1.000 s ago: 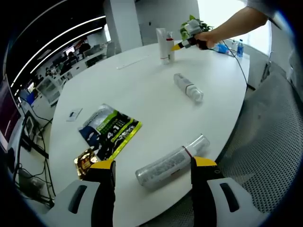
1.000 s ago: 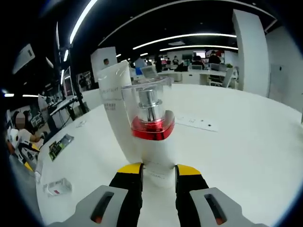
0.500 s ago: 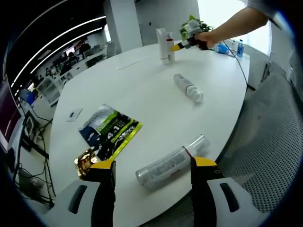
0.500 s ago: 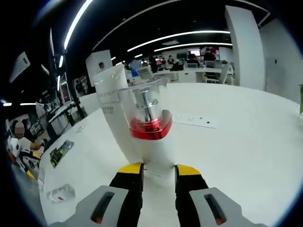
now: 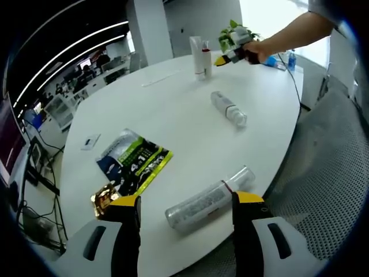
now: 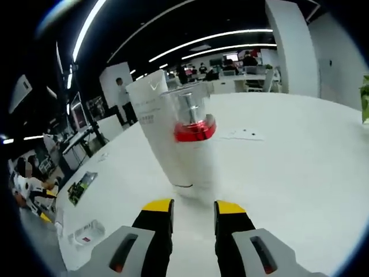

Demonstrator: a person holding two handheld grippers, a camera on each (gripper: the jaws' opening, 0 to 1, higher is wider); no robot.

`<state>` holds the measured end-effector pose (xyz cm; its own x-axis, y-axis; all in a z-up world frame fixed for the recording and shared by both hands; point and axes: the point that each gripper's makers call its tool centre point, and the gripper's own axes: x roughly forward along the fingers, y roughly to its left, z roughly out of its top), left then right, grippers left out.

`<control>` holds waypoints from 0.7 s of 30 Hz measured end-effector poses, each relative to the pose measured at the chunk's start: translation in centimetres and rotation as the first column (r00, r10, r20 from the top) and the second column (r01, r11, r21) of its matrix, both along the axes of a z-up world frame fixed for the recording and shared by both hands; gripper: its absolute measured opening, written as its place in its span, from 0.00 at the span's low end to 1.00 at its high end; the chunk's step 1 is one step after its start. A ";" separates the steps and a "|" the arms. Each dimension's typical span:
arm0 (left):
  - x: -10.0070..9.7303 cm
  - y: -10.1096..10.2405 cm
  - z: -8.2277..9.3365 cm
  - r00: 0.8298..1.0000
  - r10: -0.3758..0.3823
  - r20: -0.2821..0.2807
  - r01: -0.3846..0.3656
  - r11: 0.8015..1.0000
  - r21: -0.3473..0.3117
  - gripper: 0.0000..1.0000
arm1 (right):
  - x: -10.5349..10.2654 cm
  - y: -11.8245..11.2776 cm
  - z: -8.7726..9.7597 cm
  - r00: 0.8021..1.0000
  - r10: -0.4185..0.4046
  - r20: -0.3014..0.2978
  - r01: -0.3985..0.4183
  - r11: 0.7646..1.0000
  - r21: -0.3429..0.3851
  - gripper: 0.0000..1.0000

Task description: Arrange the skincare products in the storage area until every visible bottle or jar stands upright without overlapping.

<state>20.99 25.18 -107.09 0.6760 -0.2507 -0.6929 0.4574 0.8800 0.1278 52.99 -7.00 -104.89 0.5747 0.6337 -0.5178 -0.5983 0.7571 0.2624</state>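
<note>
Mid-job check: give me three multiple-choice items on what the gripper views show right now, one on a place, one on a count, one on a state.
1. Where does the pump bottle with the red collar stand?
A. Right beside the upright white tube
B. On the green-and-black packet
C. On the floor

2. How many clear bottles lie on their sides on the white table?
A. None
B. Two
C. Four

3. What is the state of the right gripper?
A. Shut on the pump bottle
B. Open, holding nothing
C. Shut on the white tube

Answers: 1 A, the two stand together upright. 2 B, one bottle lies between the left gripper's jaws, another bottle mid-table. 3 B, bare table shows between its jaws, short of the bottle.
</note>
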 end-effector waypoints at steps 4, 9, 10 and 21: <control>0.0 0.0 0.1 1.000 -0.002 0.006 0.002 1.000 0.003 0.60 | -2.4 0.8 0.0 0.999 -0.009 -0.044 0.010 1.000 0.029 0.31; 0.0 0.0 0.1 1.000 -0.004 0.013 0.004 1.000 0.005 0.60 | -5.8 2.4 0.0 0.996 0.069 -0.059 -0.069 0.998 0.000 0.34; 0.0 0.0 0.1 1.000 -0.004 0.014 0.004 1.000 0.006 0.60 | -6.2 2.6 0.0 0.995 0.076 -0.062 -0.076 0.997 -0.001 0.36; 0.1 0.1 0.5 0.999 -0.009 0.033 0.009 1.000 0.006 0.60 | -11.4 8.3 0.9 0.924 0.383 -0.011 -0.381 0.915 -0.132 0.47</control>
<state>21.04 25.23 -106.62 0.6960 -0.2533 -0.6719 0.4610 0.8750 0.1477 41.58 1.34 -104.01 0.3102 0.7345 -0.6036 -0.8516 0.4969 0.1669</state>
